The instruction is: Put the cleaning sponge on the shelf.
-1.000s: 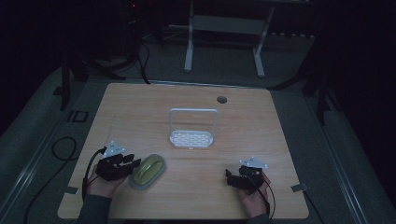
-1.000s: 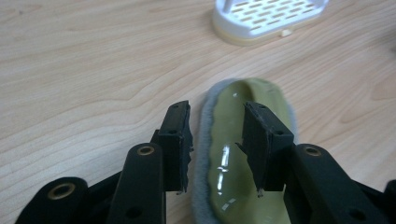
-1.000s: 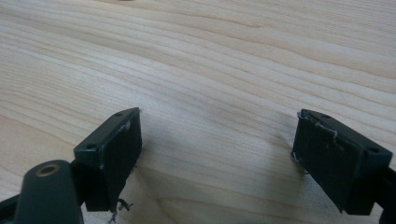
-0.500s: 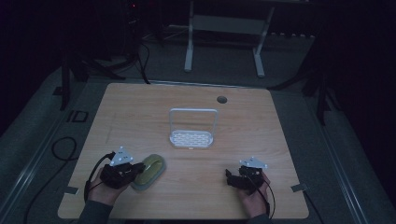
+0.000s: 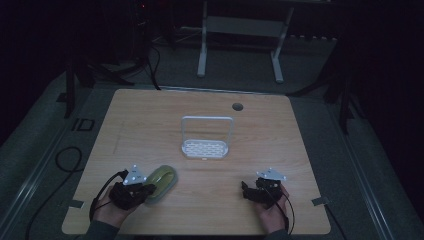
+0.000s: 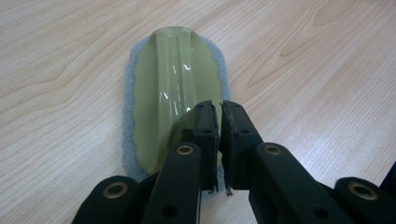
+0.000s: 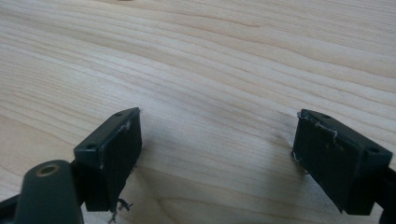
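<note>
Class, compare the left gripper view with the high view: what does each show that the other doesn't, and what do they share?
Left gripper view: the scrubber close up, its glossy ridge and grey pad edge, with the left gripper shut on the ridge. High view: the white rack, the right gripper and a hole in the table. Both: the green scrubber lying on the wooden table.

A white rack (image 5: pixel 206 141) is standing upright mid-table (image 5: pixel 280 150); a round grommet hole (image 5: pixel 237 106) is sitting near the far edge.

The left gripper (image 6: pixel 215 109) hides the scrubber's (image 6: pixel 175 79) near end; its ridge seems pinched, perhaps.
</note>
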A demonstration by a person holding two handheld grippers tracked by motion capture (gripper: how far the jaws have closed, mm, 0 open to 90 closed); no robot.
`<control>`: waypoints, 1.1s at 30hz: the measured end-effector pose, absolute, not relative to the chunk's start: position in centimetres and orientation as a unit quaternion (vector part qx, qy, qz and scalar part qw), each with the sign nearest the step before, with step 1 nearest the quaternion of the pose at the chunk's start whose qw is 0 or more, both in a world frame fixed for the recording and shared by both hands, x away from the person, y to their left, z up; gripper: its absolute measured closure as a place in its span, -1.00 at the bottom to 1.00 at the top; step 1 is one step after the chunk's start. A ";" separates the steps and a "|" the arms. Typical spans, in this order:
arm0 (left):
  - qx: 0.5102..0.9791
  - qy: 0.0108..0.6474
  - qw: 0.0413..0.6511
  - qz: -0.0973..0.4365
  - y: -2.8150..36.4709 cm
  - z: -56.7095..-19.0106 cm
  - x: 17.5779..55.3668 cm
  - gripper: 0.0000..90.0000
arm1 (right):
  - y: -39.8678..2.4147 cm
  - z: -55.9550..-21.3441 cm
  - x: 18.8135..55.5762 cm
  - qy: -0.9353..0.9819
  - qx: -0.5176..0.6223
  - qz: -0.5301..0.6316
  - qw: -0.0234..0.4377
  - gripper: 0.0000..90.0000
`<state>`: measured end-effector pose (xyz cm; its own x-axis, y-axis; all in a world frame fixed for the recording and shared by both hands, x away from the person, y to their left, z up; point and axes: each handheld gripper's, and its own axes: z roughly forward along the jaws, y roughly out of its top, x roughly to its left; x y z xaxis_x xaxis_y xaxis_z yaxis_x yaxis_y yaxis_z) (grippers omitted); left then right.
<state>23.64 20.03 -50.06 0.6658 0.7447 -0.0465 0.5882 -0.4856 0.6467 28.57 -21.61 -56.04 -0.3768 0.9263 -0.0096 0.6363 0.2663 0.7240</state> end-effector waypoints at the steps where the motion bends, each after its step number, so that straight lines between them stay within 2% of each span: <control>1: 0.855 0.387 0.324 0.121 20.0 -50.1 23.7 0.89 | -21.6 -56.0 28.6 0.764 0.512 0.324 0.224 -0.66; 25: 0.875 0.356 0.303 0.130 17.8 -49.3 27.5 0.89 | -21.6 -56.1 28.6 0.763 0.512 0.325 0.224 -0.66; 33: 0.879 0.344 0.300 0.139 17.7 -46.9 28.6 0.72 | -21.6 -56.1 28.5 0.763 0.512 0.325 0.224 -0.66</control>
